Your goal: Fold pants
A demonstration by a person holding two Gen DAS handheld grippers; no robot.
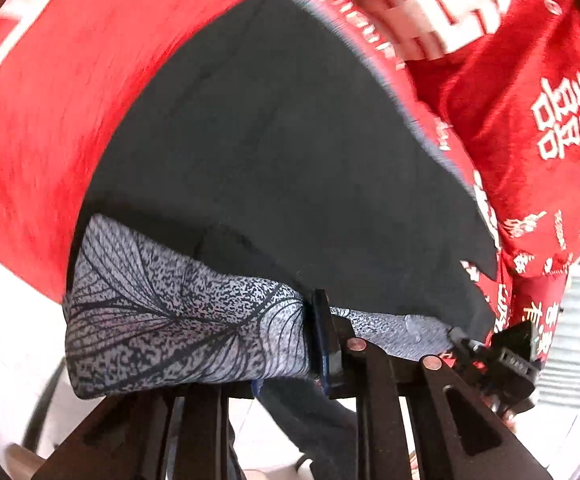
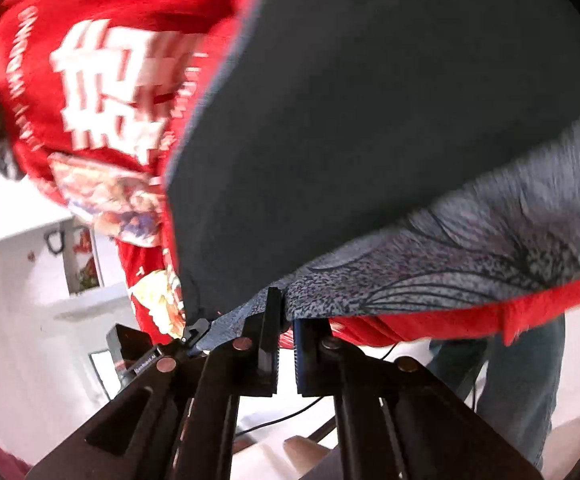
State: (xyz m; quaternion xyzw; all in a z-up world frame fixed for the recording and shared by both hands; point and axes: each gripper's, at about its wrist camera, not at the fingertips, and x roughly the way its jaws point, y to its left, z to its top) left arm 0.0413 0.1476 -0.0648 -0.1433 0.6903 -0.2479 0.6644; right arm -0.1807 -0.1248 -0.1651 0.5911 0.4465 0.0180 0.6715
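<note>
Dark grey pants (image 1: 270, 140) lie spread on a red cloth with white characters (image 1: 50, 120). Their near edge is a grey band with a black leaf pattern (image 1: 170, 312). My left gripper (image 1: 310, 312) is shut on a bunched part of that band; one finger (image 1: 326, 340) shows and the fabric hides the other. In the right wrist view the pants (image 2: 370, 120) and patterned band (image 2: 450, 272) hang just ahead. My right gripper (image 2: 286, 304) is shut on the band's edge, with the jaws nearly together. Both views are motion-blurred.
The right gripper's body (image 1: 510, 352) shows at the lower right of the left view, and the left gripper's body (image 2: 150, 352) at the lower left of the right view. The red cloth (image 2: 110, 20) drapes over an edge. Below are a jeans leg (image 2: 522, 380), a thin cable (image 2: 274, 420) and white furniture (image 2: 30, 260).
</note>
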